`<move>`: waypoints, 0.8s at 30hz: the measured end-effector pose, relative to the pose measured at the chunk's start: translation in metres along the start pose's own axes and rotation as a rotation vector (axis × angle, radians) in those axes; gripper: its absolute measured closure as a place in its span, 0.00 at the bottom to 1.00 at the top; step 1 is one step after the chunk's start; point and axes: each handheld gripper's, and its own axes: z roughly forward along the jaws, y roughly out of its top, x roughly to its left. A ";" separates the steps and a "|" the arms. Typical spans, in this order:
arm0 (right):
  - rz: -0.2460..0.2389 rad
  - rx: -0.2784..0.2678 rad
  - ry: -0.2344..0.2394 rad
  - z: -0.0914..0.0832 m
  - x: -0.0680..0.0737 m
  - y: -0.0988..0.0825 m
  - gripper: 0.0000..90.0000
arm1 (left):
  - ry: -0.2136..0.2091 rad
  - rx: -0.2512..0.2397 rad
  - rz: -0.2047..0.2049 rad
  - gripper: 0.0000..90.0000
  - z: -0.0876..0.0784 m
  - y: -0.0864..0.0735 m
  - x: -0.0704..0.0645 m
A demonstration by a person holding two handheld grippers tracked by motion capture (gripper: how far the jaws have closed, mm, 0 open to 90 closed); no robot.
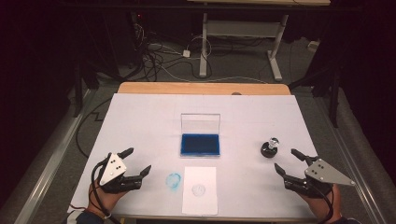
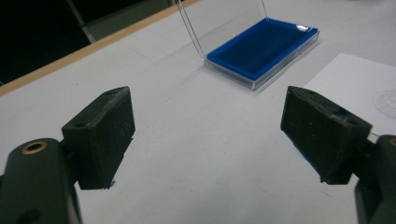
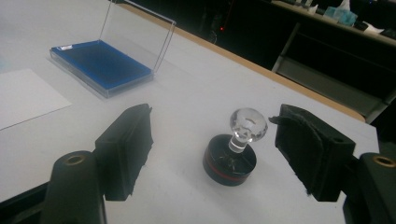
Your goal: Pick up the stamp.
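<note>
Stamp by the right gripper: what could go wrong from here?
1. The stamp has a smooth round clear knob; the open right gripper could slip off it or tip the stamp.
2. The ink pad lies open with its clear lid upright; a passing jaw could knock it.
3. The paper lies loose and may shift under stamping.

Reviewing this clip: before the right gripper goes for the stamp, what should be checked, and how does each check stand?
1. Right gripper open: ok, its fingers stand apart with nothing between them.
2. Stamp upright and free: ok, its clear knob points up and nothing touches it.
3. Stamp lined up with the right gripper: ok, in the right gripper view it sits ahead, between the fingers.
4. Ink pad lid open: ok, the clear lid stands up.
5. Paper lies flat: ok; a faint round print is already on it.
6. Left gripper out of the way: ok, open and empty.
</note>
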 end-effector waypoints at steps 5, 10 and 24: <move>0.015 0.043 -0.010 0.001 -0.007 -0.003 0.32 | 0.003 0.036 0.019 0.18 0.003 -0.004 -0.002; 0.018 0.095 -0.010 0.008 -0.013 -0.005 0.30 | -0.014 0.070 0.054 0.19 0.002 -0.008 -0.002; 0.073 0.270 0.040 0.025 -0.042 0.011 0.28 | -0.070 0.118 0.066 0.20 0.005 -0.011 -0.005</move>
